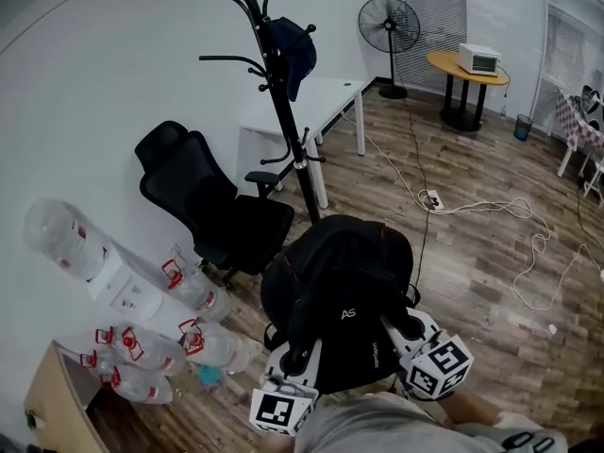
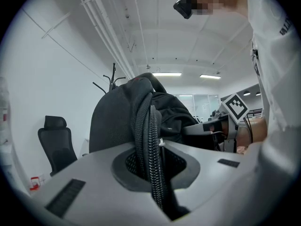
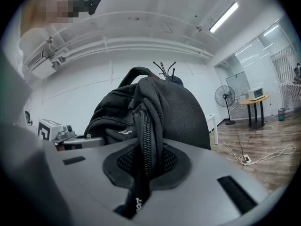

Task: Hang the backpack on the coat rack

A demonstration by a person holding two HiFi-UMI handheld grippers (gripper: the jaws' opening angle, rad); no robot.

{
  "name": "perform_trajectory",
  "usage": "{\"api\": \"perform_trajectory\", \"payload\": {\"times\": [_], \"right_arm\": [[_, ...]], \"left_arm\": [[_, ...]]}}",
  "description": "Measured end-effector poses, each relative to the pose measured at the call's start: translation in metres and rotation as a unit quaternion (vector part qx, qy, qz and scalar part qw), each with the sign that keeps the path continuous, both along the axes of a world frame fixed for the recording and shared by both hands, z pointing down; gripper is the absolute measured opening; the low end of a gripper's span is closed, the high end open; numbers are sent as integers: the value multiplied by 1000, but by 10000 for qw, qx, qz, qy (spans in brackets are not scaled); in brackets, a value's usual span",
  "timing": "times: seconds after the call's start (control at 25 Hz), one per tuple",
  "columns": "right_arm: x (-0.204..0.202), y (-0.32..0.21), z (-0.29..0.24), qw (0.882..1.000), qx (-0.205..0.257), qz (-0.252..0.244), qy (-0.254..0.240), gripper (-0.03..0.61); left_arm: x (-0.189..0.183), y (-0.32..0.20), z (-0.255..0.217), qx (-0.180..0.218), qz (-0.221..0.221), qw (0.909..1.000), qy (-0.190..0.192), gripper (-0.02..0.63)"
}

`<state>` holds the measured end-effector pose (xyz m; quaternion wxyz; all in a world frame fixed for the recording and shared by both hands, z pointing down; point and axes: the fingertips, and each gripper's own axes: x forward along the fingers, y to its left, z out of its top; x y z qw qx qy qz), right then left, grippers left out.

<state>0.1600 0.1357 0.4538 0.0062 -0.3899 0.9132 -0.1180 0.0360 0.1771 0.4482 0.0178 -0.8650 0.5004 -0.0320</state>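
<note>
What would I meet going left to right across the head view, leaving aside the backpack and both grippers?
Pile of clear plastic bottles → coat rack → standing fan → round table → small blue bin. The office chair and white desk overlap the rack, so they are left out.

The person holds both grippers side by side, low and close in front of the body. They point level and away, with the marker cubes nearest the person, the left gripper on the left side of the backpack and the right gripper on its right side. The left gripper's jaws are pinched nearly together on a zippered edge of the backpack, and the right gripper's jaws clamp another zippered fold with a strap in the same way.
</note>
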Motion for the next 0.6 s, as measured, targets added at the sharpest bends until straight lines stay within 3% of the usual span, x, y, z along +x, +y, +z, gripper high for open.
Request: {"api": "perform_trajectory", "payload": {"times": [0.6], "right_arm": [[-35,-84,-7,9999,-29,114,57,32]], "left_arm": [[-33,-86,-11,36,214,9997,146,31]]}}
